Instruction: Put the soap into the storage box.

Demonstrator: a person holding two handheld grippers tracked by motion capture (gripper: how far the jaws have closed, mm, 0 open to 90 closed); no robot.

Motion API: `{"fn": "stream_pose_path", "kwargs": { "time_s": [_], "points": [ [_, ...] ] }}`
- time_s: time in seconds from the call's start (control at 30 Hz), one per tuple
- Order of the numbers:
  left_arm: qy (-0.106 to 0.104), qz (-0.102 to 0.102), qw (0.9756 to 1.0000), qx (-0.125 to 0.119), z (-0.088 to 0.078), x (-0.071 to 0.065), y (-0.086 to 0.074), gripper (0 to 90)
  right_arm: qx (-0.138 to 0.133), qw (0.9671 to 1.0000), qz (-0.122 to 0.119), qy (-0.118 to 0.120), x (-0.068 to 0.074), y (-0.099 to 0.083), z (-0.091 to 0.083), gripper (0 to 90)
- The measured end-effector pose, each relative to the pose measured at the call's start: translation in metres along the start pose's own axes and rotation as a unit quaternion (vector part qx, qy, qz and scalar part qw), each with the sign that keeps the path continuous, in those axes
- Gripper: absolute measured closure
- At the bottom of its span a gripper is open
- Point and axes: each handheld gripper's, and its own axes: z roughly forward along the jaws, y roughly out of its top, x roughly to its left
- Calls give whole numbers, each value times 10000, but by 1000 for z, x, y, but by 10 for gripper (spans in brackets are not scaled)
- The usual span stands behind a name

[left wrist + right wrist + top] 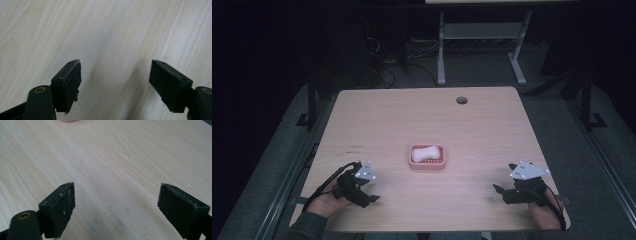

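Observation:
A pink soap dish [427, 163] sits near the middle of the wooden table [427, 115], and a white bar of soap [423, 153] lies in it. My left gripper [371, 196] rests near the front left of the table, well left of the dish. In the left gripper view it [115, 82] stands open over bare wood. At the front right is my right gripper [498, 190], pointing left toward the dish. The right gripper view shows it [116, 207] open with nothing between its jaws, and a pink edge of the soap dish [68, 121] shows at the top.
A round cable hole [461, 100] is at the table's back right. Beyond the far edge stands a white desk frame [482, 45] with cables on the dark floor. Faint dark marks [354, 146] lie on the wood left of the dish.

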Motion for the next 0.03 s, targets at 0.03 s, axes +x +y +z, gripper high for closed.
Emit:
{"fn": "stream_pose_path", "kwargs": {
  "time_s": [0.03],
  "points": [
    [1,-9,10000,-17,0,0,-1,248,-5,10000,-4,-2,0,0,0,137]
  ]
}}
